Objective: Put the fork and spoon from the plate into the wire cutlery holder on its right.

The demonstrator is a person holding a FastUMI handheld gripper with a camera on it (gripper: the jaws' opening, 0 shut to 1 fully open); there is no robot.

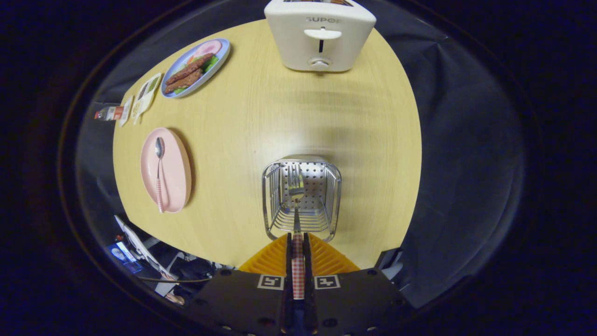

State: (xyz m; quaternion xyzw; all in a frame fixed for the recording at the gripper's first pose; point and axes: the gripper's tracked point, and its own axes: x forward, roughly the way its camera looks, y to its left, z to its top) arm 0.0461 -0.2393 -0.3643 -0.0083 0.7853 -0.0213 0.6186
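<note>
My gripper [297, 239] is shut on the fork [296, 186] by its red-and-white checked handle, which runs back between the two fingers. The fork points tines-first down into the wire cutlery holder [326, 198], just ahead of the fingertips, and its head lies inside the basket against the perforated back plate. To the left of the holder lies the pink plate [175, 172], near the table's edge. On it rests the spoon [159, 175], bowl away from me, with the same checked handle reaching past the plate's near rim.
A white toaster [320, 37] stands at the far side of the wooden table [261, 116], straight beyond the holder. A blue plate of food [196, 67] and sauce packets [145, 95] lie far left. Black cloth surrounds the table.
</note>
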